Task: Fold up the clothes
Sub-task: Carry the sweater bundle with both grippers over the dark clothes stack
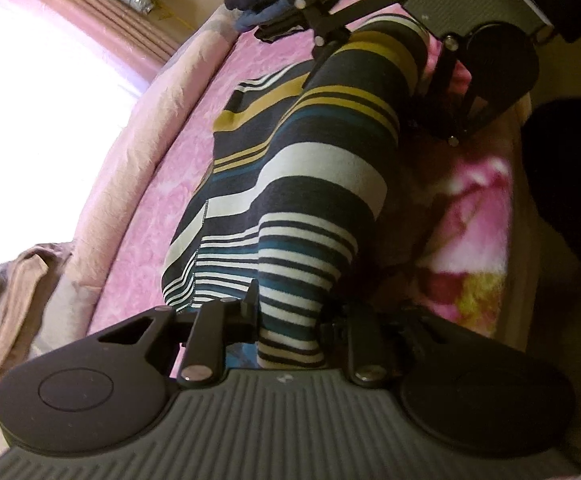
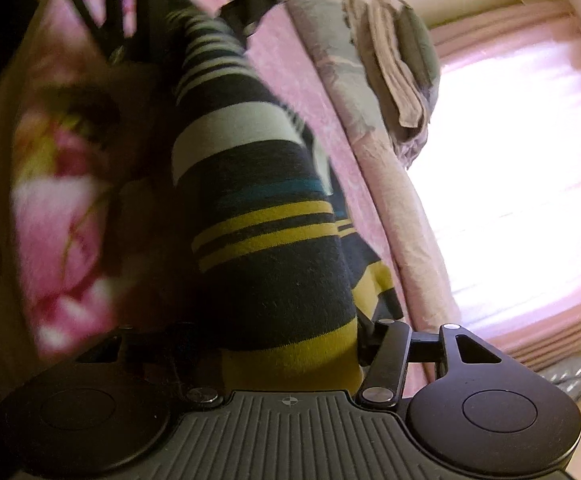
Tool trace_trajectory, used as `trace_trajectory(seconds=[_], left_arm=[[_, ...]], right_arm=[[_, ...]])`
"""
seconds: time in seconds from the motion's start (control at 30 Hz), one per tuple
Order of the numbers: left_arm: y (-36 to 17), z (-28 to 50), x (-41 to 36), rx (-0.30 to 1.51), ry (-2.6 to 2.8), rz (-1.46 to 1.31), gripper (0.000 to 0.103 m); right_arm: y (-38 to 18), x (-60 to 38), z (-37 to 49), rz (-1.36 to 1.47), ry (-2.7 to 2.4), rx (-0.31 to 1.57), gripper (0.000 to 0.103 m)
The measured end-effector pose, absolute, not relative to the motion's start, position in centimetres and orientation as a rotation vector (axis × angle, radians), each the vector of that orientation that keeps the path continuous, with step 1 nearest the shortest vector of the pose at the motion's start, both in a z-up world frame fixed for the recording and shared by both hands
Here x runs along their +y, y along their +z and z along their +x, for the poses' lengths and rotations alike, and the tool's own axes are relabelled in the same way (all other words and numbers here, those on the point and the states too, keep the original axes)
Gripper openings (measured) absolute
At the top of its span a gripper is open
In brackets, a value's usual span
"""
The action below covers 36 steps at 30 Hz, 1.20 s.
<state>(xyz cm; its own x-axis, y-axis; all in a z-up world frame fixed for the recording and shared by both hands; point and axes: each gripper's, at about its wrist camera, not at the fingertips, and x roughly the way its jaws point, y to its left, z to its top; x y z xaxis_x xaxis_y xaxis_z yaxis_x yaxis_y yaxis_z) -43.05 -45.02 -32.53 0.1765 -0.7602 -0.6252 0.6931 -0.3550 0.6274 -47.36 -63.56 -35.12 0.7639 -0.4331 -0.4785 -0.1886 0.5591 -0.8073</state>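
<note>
Fingers (image 1: 246, 312) of both grippers clamping striped garment (image 1: 322, 168)

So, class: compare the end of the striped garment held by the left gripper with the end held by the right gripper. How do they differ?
The left gripper is shut on the striped garment at an end of thin white, dark and teal stripes. The right gripper is shut on an end with a broad mustard band below a wide dark band. The left wrist view is sharp; the right is partly blurred. Both ends are pinched, with the cloth spanning between them above the pink bedspread.
</note>
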Motion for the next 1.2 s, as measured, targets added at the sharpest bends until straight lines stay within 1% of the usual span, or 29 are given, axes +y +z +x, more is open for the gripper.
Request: trace_trajectory(seconds=[0.17, 0.27, 0.4, 0.63, 0.77, 0.93, 1.2], left_arm=[[-30.8, -42.1, -45.6, -0.06, -1.573, 1.233, 0.019], [-29.0, -42.3, -45.7, -0.025, -1.593, 1.261, 0.019], [-23.1, -42.2, -46.5, 0.026, -1.616, 1.286, 0.018], [-12.8, -43.5, -48.8, 0.064, -1.675, 1.336, 0.018], [-8.1, -45.8, -51.1, 0.043, -1.706, 1.359, 0.018], [-3.0, -49.9, -54.7, -0.032, -1.729, 1.362, 0.018], [2.0, -55.1, -60.8, -0.215, -1.771, 1.314, 0.019]], right_arm=[[-32.7, -64.0, -46.6, -0.94, -0.106, 0.744, 0.052], [-30.6, -64.2, -46.2, -0.918, -0.061, 0.804, 0.051], [-25.2, -64.5, -45.9, -0.89, -0.018, 0.865, 0.05], [-14.6, -66.0, -47.1, -0.795, 0.014, 0.946, 0.049], [-9.4, -67.7, -49.2, -0.738, -0.014, 0.966, 0.049], [-3.9, -71.2, -52.9, -0.723, -0.081, 0.956, 0.049], [2.5, -77.5, -57.7, -0.746, -0.229, 0.941, 0.05]])
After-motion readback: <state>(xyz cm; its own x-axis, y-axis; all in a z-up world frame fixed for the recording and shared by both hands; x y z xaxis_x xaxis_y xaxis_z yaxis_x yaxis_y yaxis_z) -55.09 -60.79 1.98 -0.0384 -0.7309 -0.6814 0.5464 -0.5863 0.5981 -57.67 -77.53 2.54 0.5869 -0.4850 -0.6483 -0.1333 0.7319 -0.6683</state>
